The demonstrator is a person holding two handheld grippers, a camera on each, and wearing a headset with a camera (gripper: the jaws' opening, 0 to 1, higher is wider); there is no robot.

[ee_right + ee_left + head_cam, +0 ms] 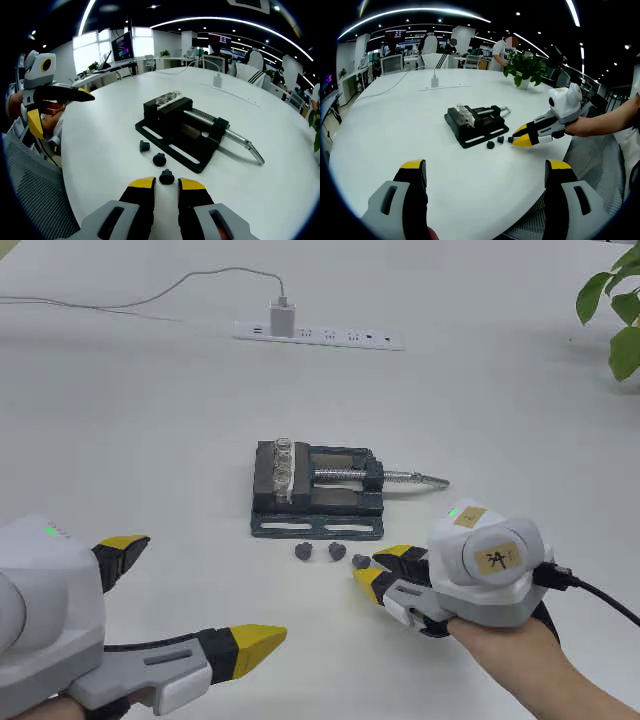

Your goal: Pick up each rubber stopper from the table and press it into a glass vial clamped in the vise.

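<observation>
While the left gripper (200, 590) hangs wide open, the right gripper (375, 568), jaws narrowly parted, sits at a stopper (361, 561) before the vise (318, 490); closing on it likely comes next.

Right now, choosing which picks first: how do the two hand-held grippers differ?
The left hand-held gripper has its jaws spread wide; the right hand-held gripper holds them narrowly apart. The right's tips sit just short of a rubber stopper; the left is well back. Both have yellow tips.
</observation>
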